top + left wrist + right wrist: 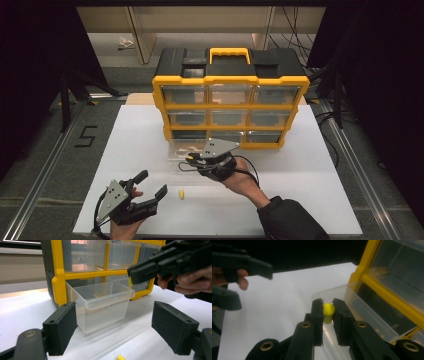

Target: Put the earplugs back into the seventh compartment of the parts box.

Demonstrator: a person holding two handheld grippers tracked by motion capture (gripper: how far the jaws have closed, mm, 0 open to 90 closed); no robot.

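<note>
- Two small yellow pieces: one lies on the white table (300,200) near the left gripper (150,186), whose jaws are spread.
- The other yellow piece (328,309), round and bright, is pinched by the right gripper (328,311) above the clear drawer (105,305).
- Behind stands the yellow cabinet (230,107); its drawer contents are unclear.

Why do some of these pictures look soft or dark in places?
High view: the white table is evenly lit, its surroundings nearly black. Left gripper view: the right claw crossing the top is blurred, while the clear drawer stays fairly sharp. Right gripper view: the yellow piece glows bright between dark pads; the cabinet behind looks soft.
</note>
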